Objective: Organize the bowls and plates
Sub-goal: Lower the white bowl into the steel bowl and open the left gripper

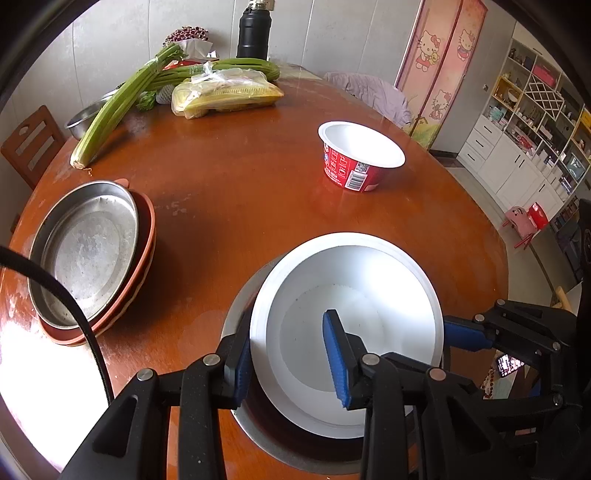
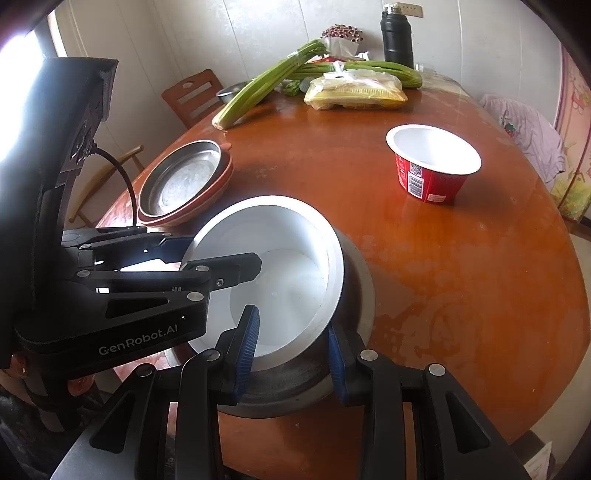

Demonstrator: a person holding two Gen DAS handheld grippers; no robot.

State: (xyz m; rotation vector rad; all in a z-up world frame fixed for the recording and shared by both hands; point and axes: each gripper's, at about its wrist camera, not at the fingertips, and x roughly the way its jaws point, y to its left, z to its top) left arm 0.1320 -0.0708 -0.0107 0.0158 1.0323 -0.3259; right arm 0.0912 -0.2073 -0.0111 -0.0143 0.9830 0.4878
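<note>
A white bowl (image 1: 354, 325) (image 2: 280, 266) sits slightly tilted inside a wider steel bowl (image 1: 236, 306) (image 2: 360, 291) near the table's front edge. My left gripper (image 1: 288, 365) (image 2: 218, 253) is shut on the white bowl's left rim, one blue pad inside and one outside. My right gripper (image 2: 291, 350) (image 1: 465, 334) is shut on the opposite rim in the same way. A steel plate (image 1: 88, 251) (image 2: 184, 181) lies on top of stacked orange plates (image 1: 146, 236) (image 2: 221, 184) at the left. A red instant-noodle bowl (image 1: 358, 155) (image 2: 432, 162), white inside, stands alone further back on the right.
The round brown table (image 1: 240, 166) carries celery (image 1: 114, 107), a bag of corn (image 1: 225, 96), a black flask (image 1: 253, 33) and a small steel basin (image 1: 83, 118) at the back. A wooden chair (image 1: 31, 144) stands at the far left. White cabinets line the right wall.
</note>
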